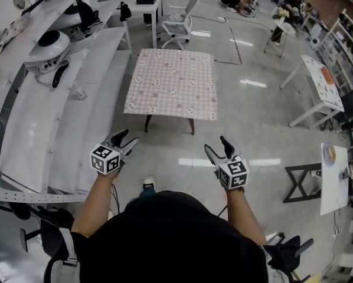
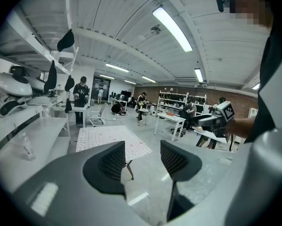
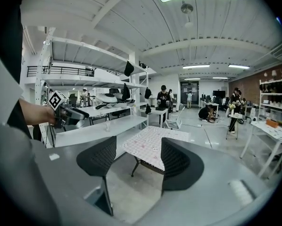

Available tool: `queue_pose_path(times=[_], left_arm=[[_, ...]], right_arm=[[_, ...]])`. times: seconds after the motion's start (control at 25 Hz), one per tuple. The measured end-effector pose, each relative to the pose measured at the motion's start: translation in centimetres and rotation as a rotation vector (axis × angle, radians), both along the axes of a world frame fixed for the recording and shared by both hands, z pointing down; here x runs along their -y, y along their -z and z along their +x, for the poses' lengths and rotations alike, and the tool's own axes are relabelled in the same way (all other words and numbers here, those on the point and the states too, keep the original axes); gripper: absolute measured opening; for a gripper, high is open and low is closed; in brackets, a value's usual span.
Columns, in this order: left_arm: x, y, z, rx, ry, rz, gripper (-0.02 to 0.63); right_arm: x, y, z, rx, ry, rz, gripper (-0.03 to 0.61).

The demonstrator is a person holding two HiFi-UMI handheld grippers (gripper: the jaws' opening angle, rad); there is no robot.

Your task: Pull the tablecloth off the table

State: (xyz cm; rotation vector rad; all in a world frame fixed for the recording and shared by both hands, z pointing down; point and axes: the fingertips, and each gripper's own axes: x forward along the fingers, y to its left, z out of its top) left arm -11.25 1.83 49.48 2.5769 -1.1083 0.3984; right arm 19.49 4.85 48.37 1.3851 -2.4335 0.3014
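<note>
A pink checked tablecloth (image 1: 172,82) with small white figures covers a little square table whose dark legs (image 1: 192,126) show below its near edge. Both hand-held grippers hang short of that edge, over the floor. My left gripper (image 1: 124,139) is open and empty, off the cloth's near left corner. My right gripper (image 1: 218,146) is open and empty too, off the near right corner. In the left gripper view the tablecloth (image 2: 108,138) lies ahead beyond the jaws, and the right gripper view shows the tablecloth (image 3: 153,142) between its two dark pads.
A long white bench (image 1: 46,122) with shelves and white machine shells runs down the left side. A white office chair (image 1: 179,22) stands behind the table. White tables (image 1: 321,84) and a dark stool (image 1: 300,181) are on the right. People sit at the back of the room.
</note>
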Motion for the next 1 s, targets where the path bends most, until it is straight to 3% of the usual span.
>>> queue_pose_path(times=[0.56,1.0], left_arm=[[9.4,-0.4,-6.5,-0.010,-0.079,-0.006,0.233],[13.7,-1.0,-10.0,-0.031,-0.140,-0.012,0.233]], right_arm=[[7.0,1.0,-6.0,-0.023,-0.082,0.005,0.328],[9.6,1.5,-9.5,-0.048,-0.152,0.008,0.325]])
